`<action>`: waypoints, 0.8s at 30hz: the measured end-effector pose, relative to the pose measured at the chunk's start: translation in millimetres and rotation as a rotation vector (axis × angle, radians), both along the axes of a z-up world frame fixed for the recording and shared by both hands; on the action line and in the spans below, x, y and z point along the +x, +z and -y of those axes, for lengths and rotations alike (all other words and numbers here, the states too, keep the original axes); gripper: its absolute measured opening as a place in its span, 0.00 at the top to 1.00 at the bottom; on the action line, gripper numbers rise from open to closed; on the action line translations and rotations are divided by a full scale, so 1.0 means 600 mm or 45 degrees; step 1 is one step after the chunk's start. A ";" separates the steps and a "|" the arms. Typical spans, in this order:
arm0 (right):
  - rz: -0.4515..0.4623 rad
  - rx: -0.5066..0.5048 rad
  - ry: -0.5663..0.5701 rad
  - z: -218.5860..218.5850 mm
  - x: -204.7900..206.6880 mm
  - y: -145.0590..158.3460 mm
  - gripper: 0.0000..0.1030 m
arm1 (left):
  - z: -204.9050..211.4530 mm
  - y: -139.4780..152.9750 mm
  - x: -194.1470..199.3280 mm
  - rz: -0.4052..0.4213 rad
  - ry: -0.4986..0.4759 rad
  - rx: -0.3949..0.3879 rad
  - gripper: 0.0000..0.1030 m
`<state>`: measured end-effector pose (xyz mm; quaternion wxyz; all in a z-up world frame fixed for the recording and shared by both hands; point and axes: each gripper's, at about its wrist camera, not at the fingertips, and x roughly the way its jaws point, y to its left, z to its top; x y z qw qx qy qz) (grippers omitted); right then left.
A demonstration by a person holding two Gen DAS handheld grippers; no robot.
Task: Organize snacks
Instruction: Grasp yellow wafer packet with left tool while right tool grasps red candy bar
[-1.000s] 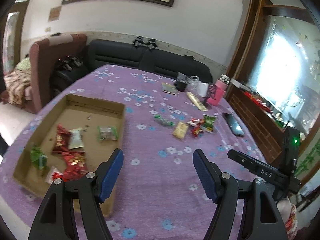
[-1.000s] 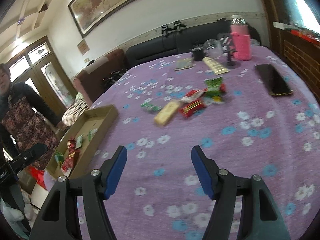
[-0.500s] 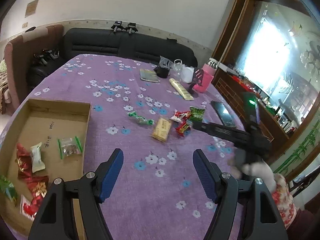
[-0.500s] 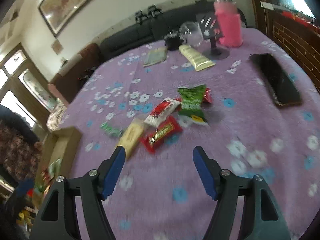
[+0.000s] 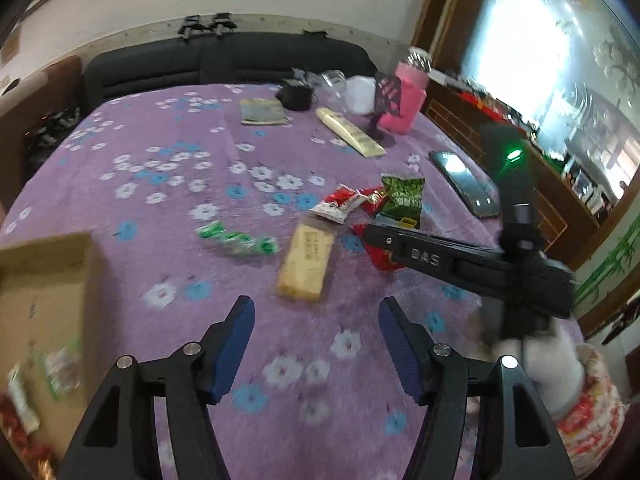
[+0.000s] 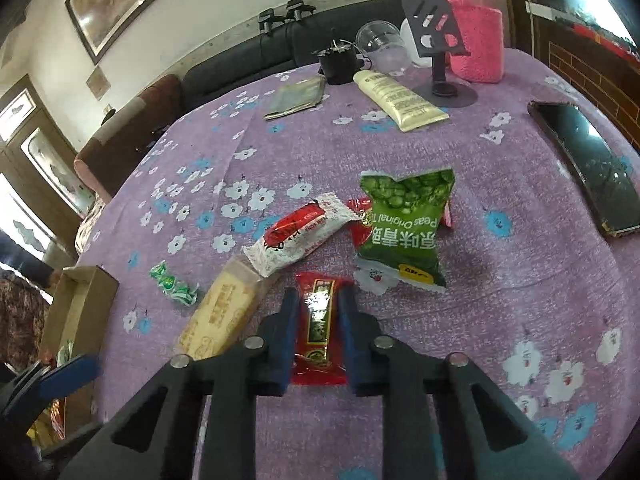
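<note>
On the purple flowered cloth lies a loose pile of snacks. My right gripper (image 6: 318, 304) is closing, and its blue pads press both sides of a red snack packet (image 6: 320, 320) that lies flat on the table. Around it lie a yellow biscuit pack (image 6: 224, 316), a white and red packet (image 6: 300, 232), a green peas bag (image 6: 404, 224) and a green candy (image 6: 174, 284). My left gripper (image 5: 316, 308) hovers just short of the yellow biscuit pack (image 5: 306, 264), its jaws closing a little with nothing between them. The cardboard box (image 5: 40, 280) with several snacks sits at the left.
A black phone (image 6: 584, 168) lies at the right edge. Further back stand a cream tube (image 6: 400, 100), a pink bottle (image 6: 476, 40), a phone stand (image 6: 440, 60), a black cup (image 6: 340, 64) and a flat pouch (image 6: 298, 98). A dark sofa runs behind the table.
Both grippers have moved forward and down to the snack pile. The right one has shut on the red packet. The left one has swung right, away from the box.
</note>
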<state>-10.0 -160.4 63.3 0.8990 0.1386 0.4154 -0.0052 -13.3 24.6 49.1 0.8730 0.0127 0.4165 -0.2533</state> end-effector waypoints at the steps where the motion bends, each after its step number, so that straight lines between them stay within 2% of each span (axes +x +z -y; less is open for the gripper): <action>1: -0.001 0.015 0.004 0.003 -0.002 0.002 0.82 | 0.011 -0.006 0.009 0.000 -0.008 0.021 0.34; 10: 0.002 0.093 0.016 0.018 -0.010 0.016 0.82 | 0.069 -0.052 0.089 -0.030 -0.041 0.111 0.34; 11: 0.007 0.104 0.013 0.021 -0.011 0.018 0.82 | 0.073 -0.056 0.094 -0.037 -0.047 0.116 0.37; 13: 0.019 0.136 0.013 0.029 -0.015 0.022 0.82 | 0.080 -0.066 0.100 -0.065 -0.055 0.139 0.66; 18: 0.034 0.190 0.011 0.038 -0.017 0.025 0.82 | 0.067 -0.061 0.088 -0.072 -0.039 0.113 0.67; 24: 0.027 0.236 0.043 0.032 -0.015 0.020 0.82 | 0.007 -0.030 0.050 -0.067 0.049 0.003 0.67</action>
